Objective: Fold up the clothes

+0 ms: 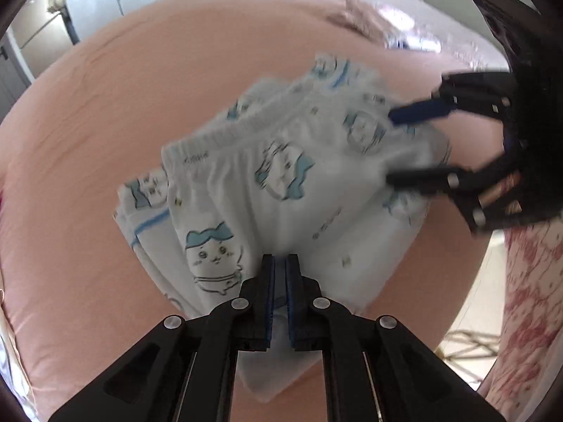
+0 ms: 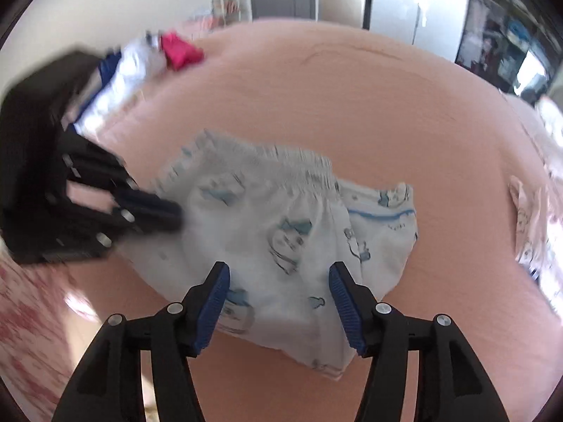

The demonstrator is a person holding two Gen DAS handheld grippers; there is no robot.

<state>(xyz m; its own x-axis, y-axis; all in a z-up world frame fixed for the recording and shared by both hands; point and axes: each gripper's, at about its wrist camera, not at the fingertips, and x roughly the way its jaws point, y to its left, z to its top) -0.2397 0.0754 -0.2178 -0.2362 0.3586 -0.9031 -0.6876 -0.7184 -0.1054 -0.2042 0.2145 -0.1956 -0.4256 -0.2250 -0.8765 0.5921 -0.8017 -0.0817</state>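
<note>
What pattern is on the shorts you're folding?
White shorts printed with pale-blue cartoon characters; clearest in the left wrist view.

Left gripper (image 1: 279, 263) — fingers nearly closed, pinching white fabric between the blue pads (image 1: 270, 292). Right gripper (image 2: 279, 274) — fingers spread wide, nothing gripped; in the left view it reaches in from the right, motion-blurred.
</note>
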